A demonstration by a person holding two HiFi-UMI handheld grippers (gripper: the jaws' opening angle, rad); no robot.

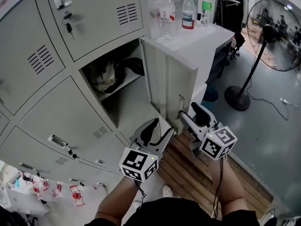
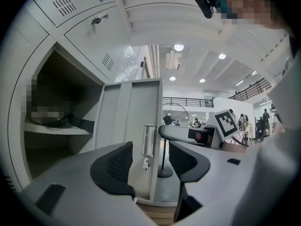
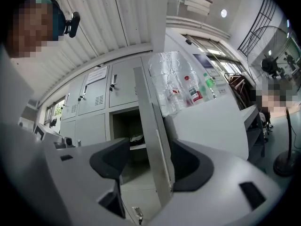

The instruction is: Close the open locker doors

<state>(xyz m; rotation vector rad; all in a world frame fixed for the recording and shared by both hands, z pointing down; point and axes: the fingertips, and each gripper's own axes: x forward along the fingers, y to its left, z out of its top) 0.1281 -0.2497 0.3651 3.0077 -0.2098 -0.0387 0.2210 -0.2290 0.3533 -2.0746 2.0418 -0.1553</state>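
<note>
One locker door (image 1: 171, 79) stands swung out from its open compartment (image 1: 117, 84), where dark clothing lies on a shelf. My right gripper (image 1: 192, 114) is at the door's free edge near the latch (image 1: 181, 102). In the right gripper view the door (image 3: 150, 126) passes between the jaws of my right gripper (image 3: 150, 161); the right pad (image 3: 181, 166) lies against it and the left pad stands off it. My left gripper (image 1: 159, 128) hangs open just left of the door's lower edge. In the left gripper view the door handle (image 2: 149, 140) shows beyond my empty left gripper (image 2: 150, 161).
The other locker doors (image 1: 68, 27) around the open one are closed, some with keys hanging. A white cabinet (image 1: 202, 46) with plastic bottles (image 1: 188, 11) stands right behind the open door. A pedestal fan (image 1: 270, 32) stands further right. Wooden slats (image 1: 188, 173) lie underfoot.
</note>
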